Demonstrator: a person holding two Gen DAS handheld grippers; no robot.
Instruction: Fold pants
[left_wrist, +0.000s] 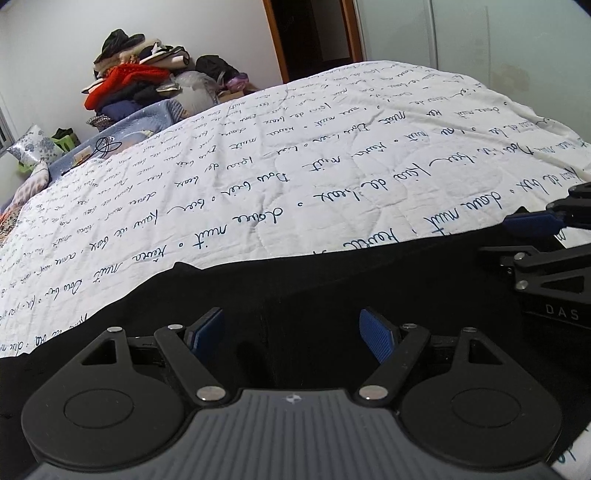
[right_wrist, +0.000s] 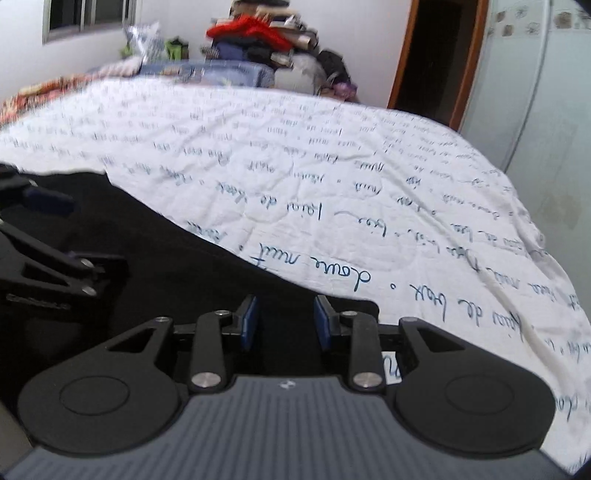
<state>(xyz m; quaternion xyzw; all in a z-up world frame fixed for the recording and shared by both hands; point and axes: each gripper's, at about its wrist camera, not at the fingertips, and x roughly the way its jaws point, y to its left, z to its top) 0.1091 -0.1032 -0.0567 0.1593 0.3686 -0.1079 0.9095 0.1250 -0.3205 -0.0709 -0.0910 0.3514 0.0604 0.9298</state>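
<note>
The left gripper (left_wrist: 291, 338) is spread wide over the black pants (left_wrist: 314, 295), its blue pads (left_wrist: 375, 338) well apart with only dark cloth showing between them. The pants lie flat on the bed, right under and just ahead of both grippers, their far edge running across the white quilt (left_wrist: 258, 177) printed with blue script. The right gripper (right_wrist: 286, 323) sits to the right of the left one, near the pants' right end, where the cloth's corner lies just beyond its right finger. Its jaws stand parted, narrower than the left's, with black cloth seen between them and nothing pinched. Far ahead of both, past the quilt, a clothes pile (left_wrist: 136, 83) rises against the wall, and a dark doorway (right_wrist: 436, 51) stands ahead to the right.
</note>
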